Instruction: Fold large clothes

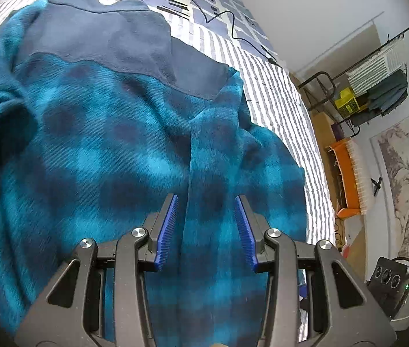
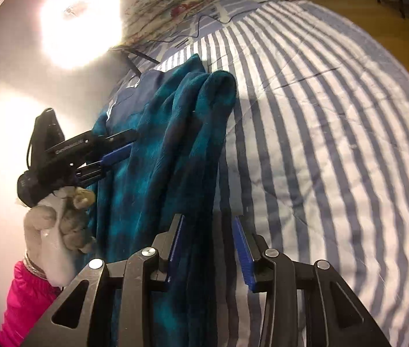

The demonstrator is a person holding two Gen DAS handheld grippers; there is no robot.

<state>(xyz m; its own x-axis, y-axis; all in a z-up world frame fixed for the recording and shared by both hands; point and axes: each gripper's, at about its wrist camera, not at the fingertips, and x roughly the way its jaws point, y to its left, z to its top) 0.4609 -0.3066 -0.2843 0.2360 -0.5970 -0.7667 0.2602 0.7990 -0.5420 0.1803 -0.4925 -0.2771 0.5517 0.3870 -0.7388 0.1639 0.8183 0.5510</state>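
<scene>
Folding looks to me part done: the teal checked garment [image 1: 112, 150] lies on the striped bedspread [image 1: 279, 101] with one long panel already laid over its middle, running from the lower centre of the left wrist view up toward the navy yoke [image 1: 123, 37] at the upper left. In the right wrist view the same garment [image 2: 172, 156] shows as a narrow bunched strip left of centre, so I judge that smoothing and at least one crosswise fold remain. My left gripper [image 1: 206, 225] points steeply down over the laid panel, its blue pads partly apart with cloth showing under the gap, not pinched. From the right camera I see the left gripper [image 2: 117, 153] at the middle left, carried by a gloved hand [image 2: 60, 231] with a pink sleeve [image 2: 22, 300] below it. My right gripper [image 2: 208, 248] hangs at the garment's right edge, in the lower centre of its frame, jaws partly apart and gripping nothing, one finger over the cloth and the other over the bedspread.
</scene>
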